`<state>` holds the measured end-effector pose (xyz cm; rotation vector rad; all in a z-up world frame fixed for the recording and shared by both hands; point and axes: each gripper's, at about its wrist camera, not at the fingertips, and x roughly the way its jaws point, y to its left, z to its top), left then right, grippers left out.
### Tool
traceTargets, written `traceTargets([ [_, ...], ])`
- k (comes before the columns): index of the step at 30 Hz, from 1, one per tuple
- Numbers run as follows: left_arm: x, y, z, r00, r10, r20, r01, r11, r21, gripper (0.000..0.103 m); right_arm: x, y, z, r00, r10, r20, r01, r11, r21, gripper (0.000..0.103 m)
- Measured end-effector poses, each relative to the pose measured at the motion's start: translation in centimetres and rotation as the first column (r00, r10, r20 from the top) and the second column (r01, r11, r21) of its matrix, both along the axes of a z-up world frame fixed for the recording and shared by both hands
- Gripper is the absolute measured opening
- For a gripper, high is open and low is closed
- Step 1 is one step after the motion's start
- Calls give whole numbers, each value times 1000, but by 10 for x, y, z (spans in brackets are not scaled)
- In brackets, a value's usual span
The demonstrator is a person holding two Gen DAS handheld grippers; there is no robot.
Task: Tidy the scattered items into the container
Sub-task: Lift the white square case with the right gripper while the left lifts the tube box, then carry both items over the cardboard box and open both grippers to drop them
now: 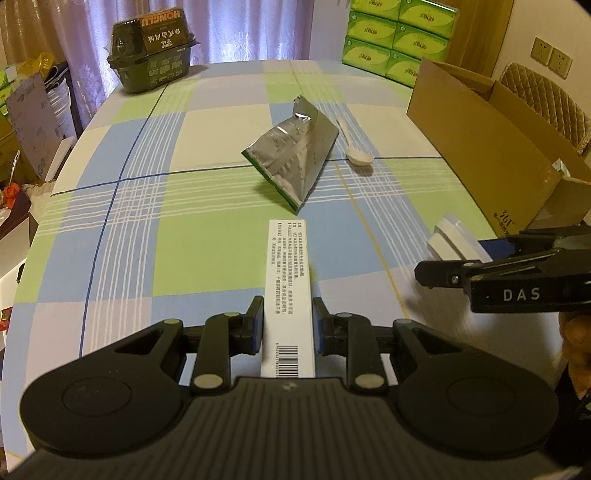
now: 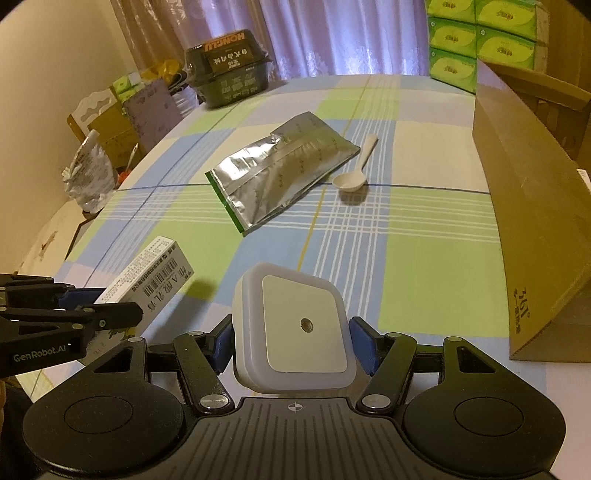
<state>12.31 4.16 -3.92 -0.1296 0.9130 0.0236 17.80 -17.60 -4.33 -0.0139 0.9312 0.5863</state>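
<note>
— Nearest the cameras, what's in hand?
— Left gripper (image 1: 287,325) clamps a long white box (image 1: 287,280); right gripper (image 2: 293,341) pinches a square night light (image 2: 297,328). Neither is stowed yet, I judge.
— Left over?
— Foil pouch (image 2: 280,173) at twelve o'clock, white spoon (image 2: 354,170) beside it, on the checked tablecloth (image 2: 424,266).
— Container?
— Cardboard box (image 2: 532,206) at two o'clock; curtains (image 2: 332,33) beyond.

"DAS" reads on the right gripper (image 1: 476,254) at right of the left wrist view; "GenRobot.AI" on the left gripper (image 2: 79,302) at lower left of the right wrist view; "HONGLU", upside down, on the dark food tub (image 2: 227,70) up top; "361°" on the cardboard box (image 2: 532,236) at right.
</note>
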Motion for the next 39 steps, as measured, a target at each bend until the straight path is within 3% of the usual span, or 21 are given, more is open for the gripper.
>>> traceTargets([
  [25, -10, -34, 46, 996, -52, 67, 50, 998, 30, 21, -22, -33, 59, 992, -75, 104, 70, 996, 56, 66],
  [39, 13, -77, 77, 984, -128, 128, 127, 992, 14, 21, -19, -76, 102, 970, -151, 193, 137, 987, 83, 66],
])
